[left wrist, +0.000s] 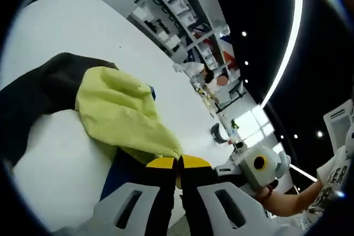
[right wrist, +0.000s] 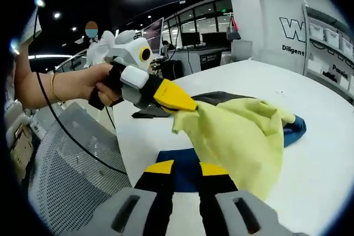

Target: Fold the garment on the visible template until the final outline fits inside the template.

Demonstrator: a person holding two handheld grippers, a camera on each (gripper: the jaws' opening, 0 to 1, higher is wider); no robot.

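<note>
On the white counter [right wrist: 310, 109] we see, at left, our left gripper [right wrist: 178, 102], jaws clamped on a corner of the yellow-green garment [right wrist: 243, 136], lifting it in crumpled folds above the dark blue template [right wrist: 180, 172]. Our right gripper [right wrist: 185, 171] hovers near, jaws slightly apart.

Left gripper view rolled hard, v. close over the white table [left wrist: 72, 37], facing shelves [left wrist: 177, 9], right gripper view low at table edge, looking across, both share the yellow cloth [left wrist: 124, 114] [right wrist: 243, 136] + dark mat [right wrist: 221, 96].
</note>
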